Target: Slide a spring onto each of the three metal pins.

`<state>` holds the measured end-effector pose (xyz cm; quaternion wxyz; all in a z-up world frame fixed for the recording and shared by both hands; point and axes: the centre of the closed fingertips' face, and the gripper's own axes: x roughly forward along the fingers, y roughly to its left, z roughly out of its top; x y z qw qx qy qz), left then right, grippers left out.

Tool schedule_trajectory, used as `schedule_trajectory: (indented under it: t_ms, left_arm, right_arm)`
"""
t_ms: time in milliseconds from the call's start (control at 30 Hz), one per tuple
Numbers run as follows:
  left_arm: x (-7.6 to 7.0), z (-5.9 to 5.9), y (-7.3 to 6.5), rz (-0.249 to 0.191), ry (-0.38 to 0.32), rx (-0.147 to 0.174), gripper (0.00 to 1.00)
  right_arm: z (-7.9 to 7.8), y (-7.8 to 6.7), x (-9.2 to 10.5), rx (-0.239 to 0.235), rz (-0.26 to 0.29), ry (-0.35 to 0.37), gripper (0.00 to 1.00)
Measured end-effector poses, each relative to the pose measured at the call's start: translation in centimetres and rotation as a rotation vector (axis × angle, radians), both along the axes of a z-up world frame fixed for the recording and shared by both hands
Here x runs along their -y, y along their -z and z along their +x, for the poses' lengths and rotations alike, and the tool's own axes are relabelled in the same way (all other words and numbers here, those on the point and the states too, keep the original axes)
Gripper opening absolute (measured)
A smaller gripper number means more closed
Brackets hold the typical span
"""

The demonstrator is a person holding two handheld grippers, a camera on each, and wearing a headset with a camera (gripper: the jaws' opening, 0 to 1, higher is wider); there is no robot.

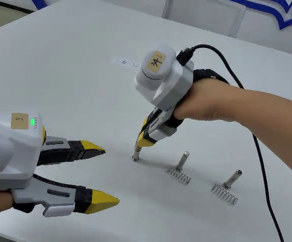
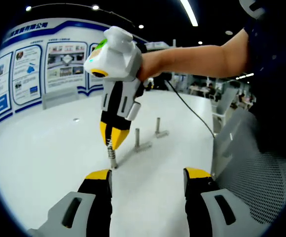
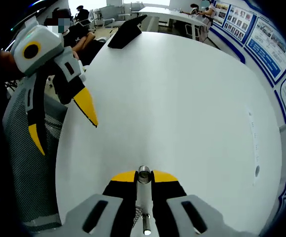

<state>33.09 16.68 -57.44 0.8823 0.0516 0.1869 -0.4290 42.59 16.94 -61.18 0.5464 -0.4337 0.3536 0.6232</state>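
Observation:
Three metal pins stand on the white table. My right gripper is shut on a small spring and holds it upright over the left pin; the spring's lower end looks to be at the pin's top. The middle pin has a loose spring lying at its foot. The right pin also has a spring lying beside it. My left gripper hovers open and holds nothing, left of the pins, its fingers pointing toward them.
A black cable trails from the right gripper across the table behind the person's forearm. A small white label lies farther back. The table's near edge runs under the left gripper. Chairs and wall posters surround the table.

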Motion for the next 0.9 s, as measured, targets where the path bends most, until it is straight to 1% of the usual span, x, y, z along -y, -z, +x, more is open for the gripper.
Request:
schedule_trajectory:
  t_ms: [67,233,467,700,800,900]
  left_arm:
    - [0.0,0.0,0.0,0.0,0.001,-0.001,0.6]
    - [0.0,0.0,0.2,0.004,0.004,-0.006,0.59]
    - [0.1,0.1,0.3,0.006,0.005,-0.006,0.59]
    - [0.2,0.1,0.3,0.004,0.004,-0.006,0.59]
    - [0.3,0.1,0.3,0.005,0.007,-0.006,0.59]
    - [0.4,0.1,0.2,0.004,0.01,-0.005,0.59]
  right_arm:
    - [-0.1,0.5,0.0,-0.008,-0.007,0.009,0.12]
    - [-0.1,1.7,0.2,-0.005,-0.029,0.018,0.12]
    - [-0.1,2.8,0.4,-0.001,-0.042,0.021,0.12]
    - [0.0,2.8,0.5,-0.004,-0.025,0.03,0.15]
    - [0.1,2.5,0.8,0.0,-0.017,0.037,0.16]
    - [0.4,2.1,1.0,0.001,0.005,0.053,0.16]
